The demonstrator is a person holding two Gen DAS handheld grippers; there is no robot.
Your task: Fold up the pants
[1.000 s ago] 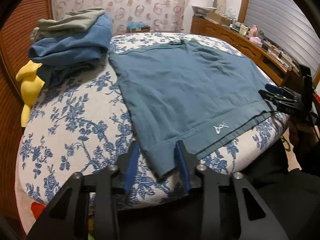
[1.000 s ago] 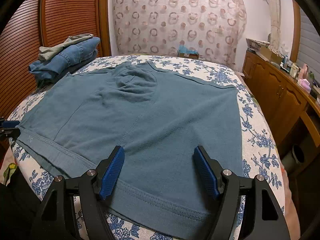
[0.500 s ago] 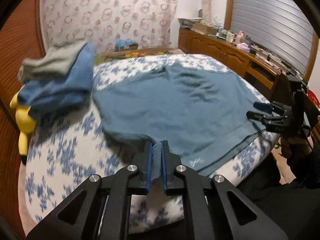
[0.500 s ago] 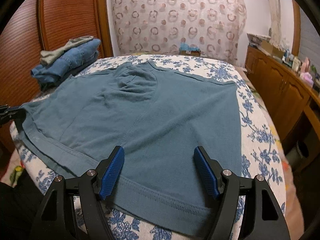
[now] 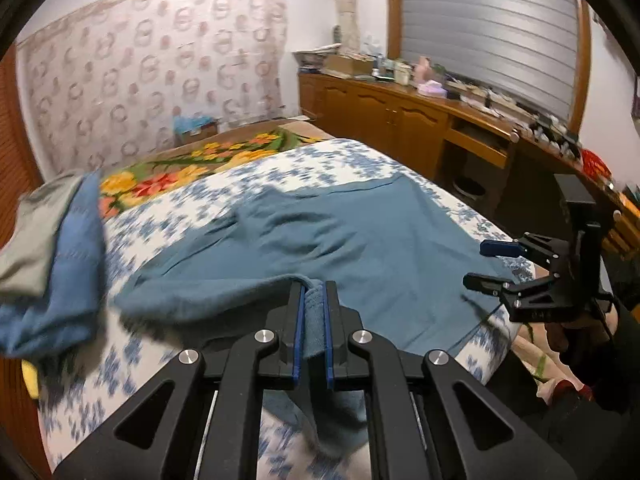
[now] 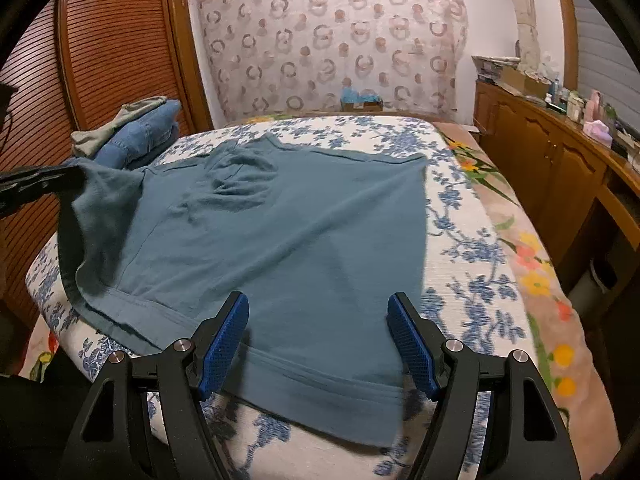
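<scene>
on the floral bed [image 6: 460, 240]: teal pants [image 6: 288, 240], spread flat. left gripper [image 5: 312, 320], open a second ago, now pinched on the near-left hem corner and lifted: first fold begun. right gripper [image 6: 318, 344] remains spread, hovering over the hem, empty.

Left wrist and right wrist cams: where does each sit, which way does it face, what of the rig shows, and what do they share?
Left wrist: on the left claw, looking across the bed toward the wooden cabinets; its pads clamp a corner of the teal pants; right claw shows at the right edge.
Right wrist: on the open right claw, above the pants' near hem, facing the patterned curtain; left claw enters at the left edge, holding up the corner.
Shared: pants, bed, folded clothes pile, curtain, cabinets.
</scene>
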